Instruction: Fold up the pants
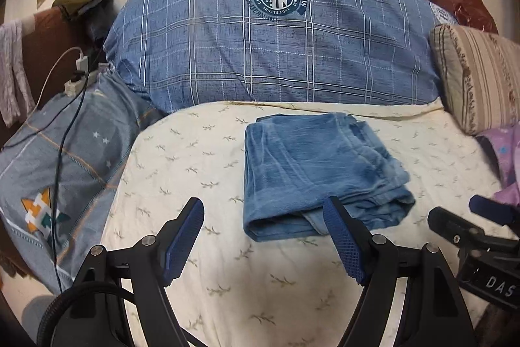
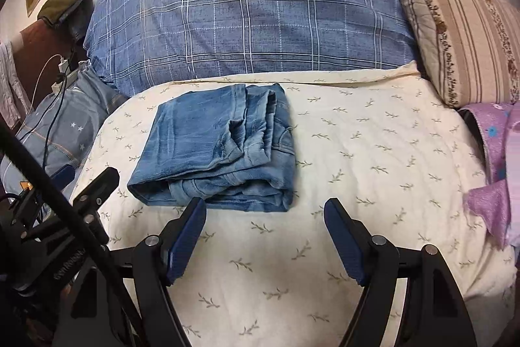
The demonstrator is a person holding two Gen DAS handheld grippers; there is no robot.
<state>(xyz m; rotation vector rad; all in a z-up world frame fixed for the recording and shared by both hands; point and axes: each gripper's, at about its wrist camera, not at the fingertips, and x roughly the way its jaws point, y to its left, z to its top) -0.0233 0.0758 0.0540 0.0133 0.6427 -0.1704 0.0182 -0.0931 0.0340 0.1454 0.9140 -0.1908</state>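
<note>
Blue denim pants (image 1: 312, 171) lie folded into a compact stack on the cream leaf-print sheet (image 1: 201, 158); they also show in the right wrist view (image 2: 217, 148). My left gripper (image 1: 265, 210) is open and empty, just short of the stack's near edge, its right finger overlapping that edge in view. My right gripper (image 2: 265, 210) is open and empty, near the stack's near right corner, over the sheet (image 2: 373, 152). The right gripper also shows at the right edge of the left wrist view (image 1: 468, 223), and the left gripper at the left of the right wrist view (image 2: 84, 184).
A big blue plaid quilt bundle (image 1: 276, 41) lies across the far side of the bed. A striped pillow (image 1: 477, 77) and purple cloth (image 1: 507, 152) are at right. A grey-blue pillow (image 1: 65, 158) with charger cables (image 1: 58, 152) lies at left.
</note>
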